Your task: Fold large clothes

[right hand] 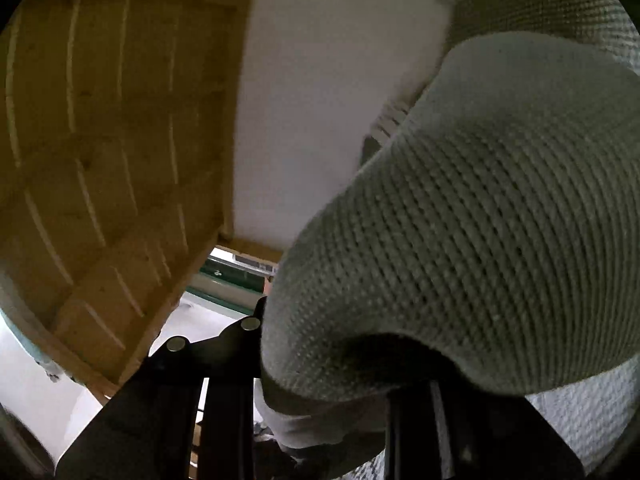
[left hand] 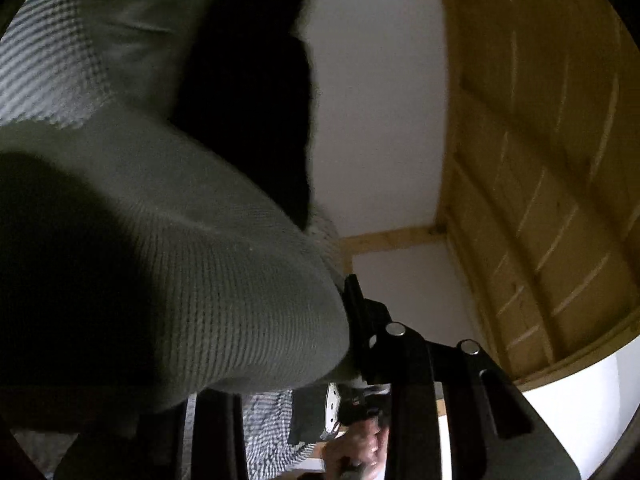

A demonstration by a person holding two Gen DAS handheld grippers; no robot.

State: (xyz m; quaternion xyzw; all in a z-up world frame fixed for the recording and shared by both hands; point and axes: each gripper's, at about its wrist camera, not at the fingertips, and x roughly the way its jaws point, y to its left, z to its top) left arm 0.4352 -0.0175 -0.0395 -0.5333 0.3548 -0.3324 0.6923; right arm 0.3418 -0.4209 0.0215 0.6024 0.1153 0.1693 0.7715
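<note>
A grey knitted garment point(left hand: 224, 264) bulges across the left half of the left wrist view and fills the right half of the right wrist view point(right hand: 480, 220), its weave sharp at close range. Behind it, both cameras point upward at a slatted wooden ceiling point(left hand: 540, 140) and a white wall point(right hand: 328, 100). Only the left view shows a dark shape point(left hand: 256, 100) beside the cloth, a patch of checked fabric point(left hand: 272, 424) and a person's hand point(left hand: 360, 456) low in frame. Only the right view shows a green-edged object point(right hand: 232, 276) under the wooden beam.

The cloth drapes over the left gripper point(left hand: 352, 360), pressed against its one visible finger point(left hand: 356, 312); the right gripper point(right hand: 320, 420) is likewise buried beneath the knit. With fabric covering the tips of both, it cannot be told whether either is clenched or released. No containers are visible.
</note>
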